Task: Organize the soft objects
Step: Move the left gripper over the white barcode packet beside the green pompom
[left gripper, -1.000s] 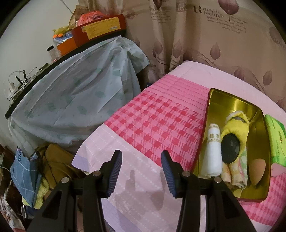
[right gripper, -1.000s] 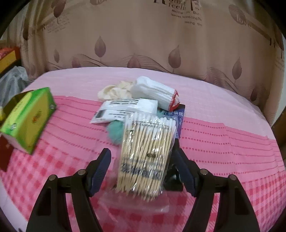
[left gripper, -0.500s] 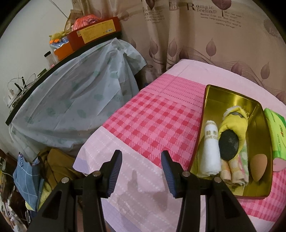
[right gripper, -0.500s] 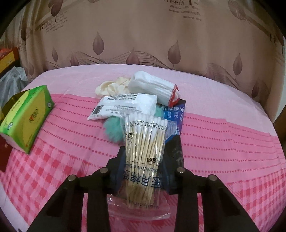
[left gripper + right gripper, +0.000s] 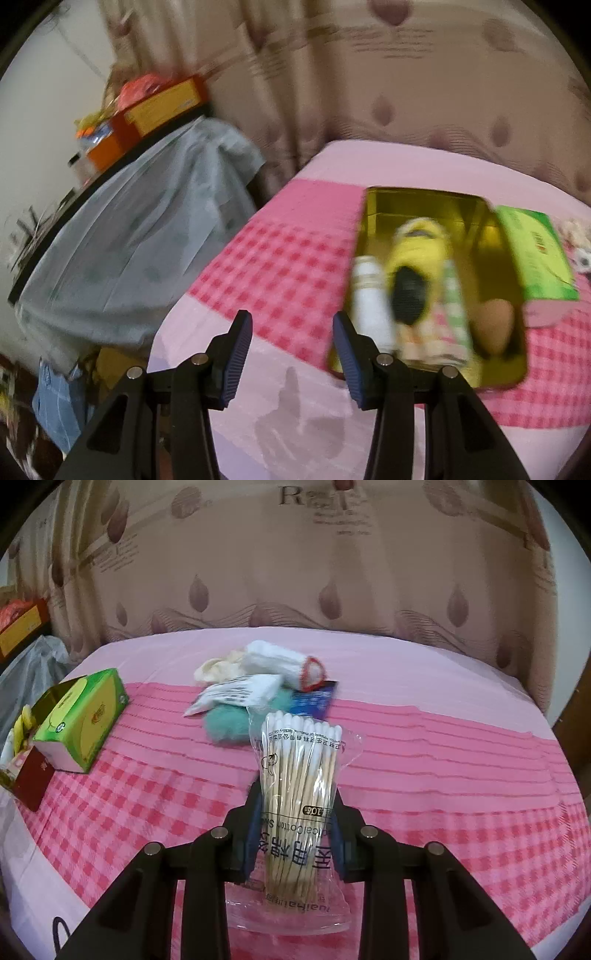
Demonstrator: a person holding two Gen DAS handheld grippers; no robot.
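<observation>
A clear bag of cotton swabs [image 5: 299, 797] is standing upright at lower centre of the right wrist view, clamped at its lower half in the right hand-held gripper [image 5: 295, 834], whose jaws are closing on it with the pads pressing the plastic from both sides. Beyond the bag's top, a pile of soft things is lying on the bed [image 5: 461, 746]: a teal fluffy ball [image 5: 225, 725], a white packet [image 5: 236, 694], a white roll with a red end [image 5: 284, 662] and a blue pouch [image 5: 314, 701], all touching or overlapping. To the right of the pile the pink checked cover is lying bare out to the bed's far edge by the curtain [image 5: 295, 572]. At the left, a green tissue box [image 5: 83, 720] is sitting just beside the gold tin [image 5: 495, 236], which in the blurred left wrist view is holding a yellow cloth [image 5: 417, 247], a white roll [image 5: 369, 306] and a tan sponge [image 5: 493, 325]. The left hand-held gripper [image 5: 293, 356] is hanging with its jaws apart and nothing between them, above the bed's pale pink near edge, beside the tin's near left corner.
</observation>
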